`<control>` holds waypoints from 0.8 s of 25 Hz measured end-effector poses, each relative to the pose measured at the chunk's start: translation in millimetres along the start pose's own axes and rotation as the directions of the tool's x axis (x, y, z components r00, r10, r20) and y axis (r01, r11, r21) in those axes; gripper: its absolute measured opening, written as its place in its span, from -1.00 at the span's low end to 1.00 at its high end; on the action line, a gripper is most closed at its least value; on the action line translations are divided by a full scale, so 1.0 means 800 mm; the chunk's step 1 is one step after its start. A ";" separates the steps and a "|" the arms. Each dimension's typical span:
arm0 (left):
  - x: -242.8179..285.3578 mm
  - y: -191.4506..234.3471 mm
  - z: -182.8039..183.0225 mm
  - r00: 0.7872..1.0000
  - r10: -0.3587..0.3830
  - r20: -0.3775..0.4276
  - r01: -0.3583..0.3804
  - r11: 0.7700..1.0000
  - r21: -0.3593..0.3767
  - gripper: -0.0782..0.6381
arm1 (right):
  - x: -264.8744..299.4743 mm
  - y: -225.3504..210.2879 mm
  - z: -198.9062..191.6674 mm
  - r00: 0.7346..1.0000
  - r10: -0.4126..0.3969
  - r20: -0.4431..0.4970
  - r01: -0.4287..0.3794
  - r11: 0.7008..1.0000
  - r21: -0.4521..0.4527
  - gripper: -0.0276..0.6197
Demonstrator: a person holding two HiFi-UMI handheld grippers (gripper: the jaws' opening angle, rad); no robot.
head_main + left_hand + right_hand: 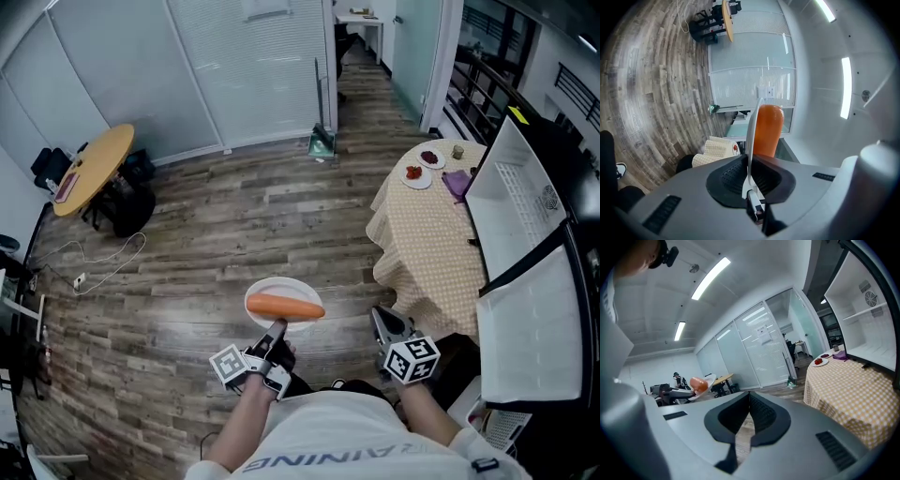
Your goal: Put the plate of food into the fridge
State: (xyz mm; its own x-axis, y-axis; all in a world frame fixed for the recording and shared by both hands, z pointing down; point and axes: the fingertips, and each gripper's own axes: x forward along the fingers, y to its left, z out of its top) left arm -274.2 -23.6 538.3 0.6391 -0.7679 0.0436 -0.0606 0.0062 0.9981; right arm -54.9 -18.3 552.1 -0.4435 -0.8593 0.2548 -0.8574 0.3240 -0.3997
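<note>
Pinches, with the left gripper, the near rim of a round white plate: jaws almost together, black ribbed pads pressed on both faces of the thin rim, as seen edge-on in the left gripper view. Carries on that plate a long, smooth orange piece of food, carrot-like, lying across the middle. Holds the plate roughly level in front of the body, over the grey-brown wooden plank floor. Keeps it left of the round table under a yellow checked cloth and well apart from the white fridge with its open door at the right edge.

Shows the right gripper beside the left one, apart from the plate, jaw tips pressed together with nothing between them, touching nothing.

Leaves two small plates of red food on the clothed table.
</note>
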 end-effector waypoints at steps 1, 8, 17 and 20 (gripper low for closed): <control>0.006 0.000 0.002 1.000 0.000 -0.002 0.000 1.000 -0.004 -0.70 | 0.005 -0.003 0.001 1.000 0.000 -0.001 0.000 1.000 0.003 -0.84; 0.061 0.013 0.031 1.000 0.010 -0.026 -0.011 1.000 -0.011 -0.70 | 0.045 -0.033 0.009 1.000 -0.029 -0.010 0.029 1.000 0.008 -0.85; 0.163 0.003 0.114 0.989 0.002 -0.149 -0.001 1.000 0.011 -0.70 | 0.132 -0.052 0.060 0.990 -0.132 0.047 0.131 0.991 0.032 -0.84; 0.194 0.000 0.141 0.979 -0.001 -0.202 0.003 1.000 0.011 -0.70 | 0.159 -0.054 0.073 0.983 -0.175 0.057 0.172 0.984 0.049 -0.84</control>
State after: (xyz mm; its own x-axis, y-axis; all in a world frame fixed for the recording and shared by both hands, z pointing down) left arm -261.6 -215.3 540.5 0.7809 -0.6226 0.0504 -0.0667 -0.0029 0.9978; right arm -58.6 -165.0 550.1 -0.2712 -0.9239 0.2699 -0.9071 0.1516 -0.3925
